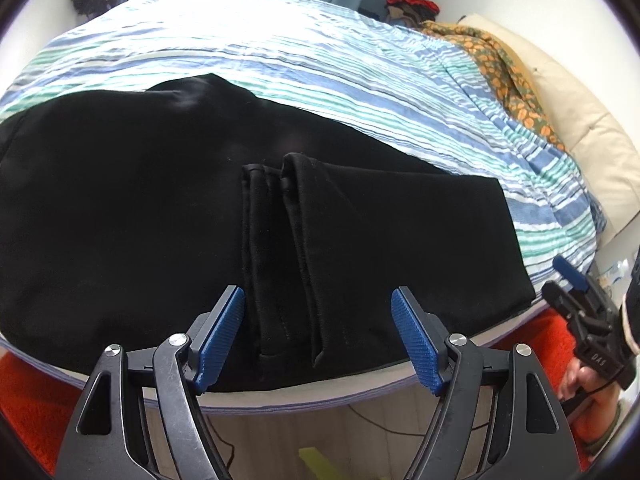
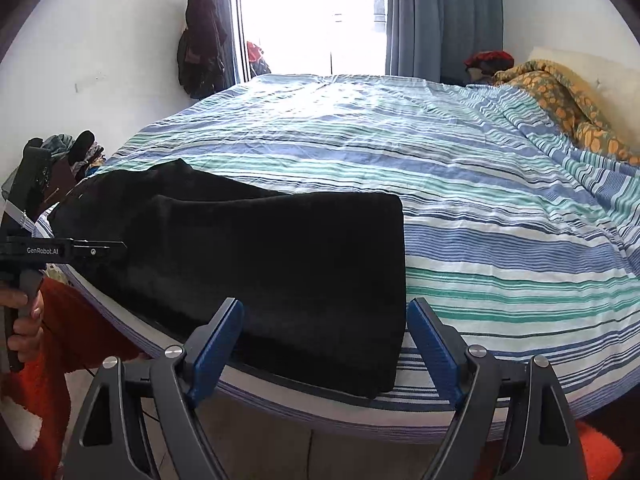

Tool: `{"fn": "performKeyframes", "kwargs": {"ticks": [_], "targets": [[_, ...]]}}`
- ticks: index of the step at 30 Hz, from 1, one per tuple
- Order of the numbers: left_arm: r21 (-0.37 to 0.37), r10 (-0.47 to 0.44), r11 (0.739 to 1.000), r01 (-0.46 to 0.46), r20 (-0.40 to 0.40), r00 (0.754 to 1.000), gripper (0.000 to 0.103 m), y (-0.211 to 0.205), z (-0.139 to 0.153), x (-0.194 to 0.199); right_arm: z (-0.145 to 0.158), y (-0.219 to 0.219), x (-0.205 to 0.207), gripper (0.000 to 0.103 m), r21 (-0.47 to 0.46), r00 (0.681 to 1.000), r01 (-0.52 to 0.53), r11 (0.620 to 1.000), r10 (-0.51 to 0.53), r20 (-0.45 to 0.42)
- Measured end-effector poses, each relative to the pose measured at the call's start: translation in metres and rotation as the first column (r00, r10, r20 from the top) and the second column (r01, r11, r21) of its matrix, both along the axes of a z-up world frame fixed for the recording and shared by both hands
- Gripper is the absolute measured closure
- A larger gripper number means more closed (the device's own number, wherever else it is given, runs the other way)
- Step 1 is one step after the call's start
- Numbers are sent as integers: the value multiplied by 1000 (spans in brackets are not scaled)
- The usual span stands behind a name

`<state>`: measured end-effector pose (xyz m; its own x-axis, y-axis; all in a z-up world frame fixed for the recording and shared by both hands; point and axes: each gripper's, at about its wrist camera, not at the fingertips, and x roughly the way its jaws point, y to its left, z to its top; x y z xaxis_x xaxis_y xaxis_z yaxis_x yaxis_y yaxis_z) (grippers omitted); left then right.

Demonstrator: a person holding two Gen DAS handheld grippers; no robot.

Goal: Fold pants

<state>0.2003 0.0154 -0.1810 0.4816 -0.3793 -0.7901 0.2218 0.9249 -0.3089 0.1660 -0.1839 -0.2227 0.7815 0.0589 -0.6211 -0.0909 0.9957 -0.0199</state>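
Pants (image 1: 160, 208) overhang the bed (image 2: 500, 240) edge at lower frame, unheld by both spread grippers' fingers (image 1: 224, 336), so may slide off.

Striped bed (image 2: 440, 184), bright window (image 2: 312, 12), blue curtain (image 2: 444, 16), white walls (image 2: 100, 40), orange rug (image 1: 24, 400)
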Motion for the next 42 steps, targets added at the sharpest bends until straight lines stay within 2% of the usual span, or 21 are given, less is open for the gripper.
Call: {"fn": "performKeyframes", "kwargs": {"ticks": [8, 13, 21, 28, 42], "targets": [[9, 11, 1000, -11, 5, 1000, 25, 4, -1, -1, -4, 14, 2, 20, -43, 999, -50, 998, 50, -12], [0, 42, 999, -42, 44, 998, 22, 12, 7, -5, -6, 15, 2, 20, -52, 999, -50, 997, 49, -15], [-11, 159, 987, -159, 86, 983, 21, 40, 13, -7, -9, 13, 6, 20, -54, 999, -37, 998, 36, -30], [-40, 278, 960, -276, 81, 957, 21, 65, 13, -4, -10, 18, 5, 20, -77, 998, -58, 995, 56, -25], [-11, 315, 949, -316, 85, 945, 21, 65, 10, -5, -12, 20, 6, 20, -85, 998, -64, 994, 62, -29]]}}
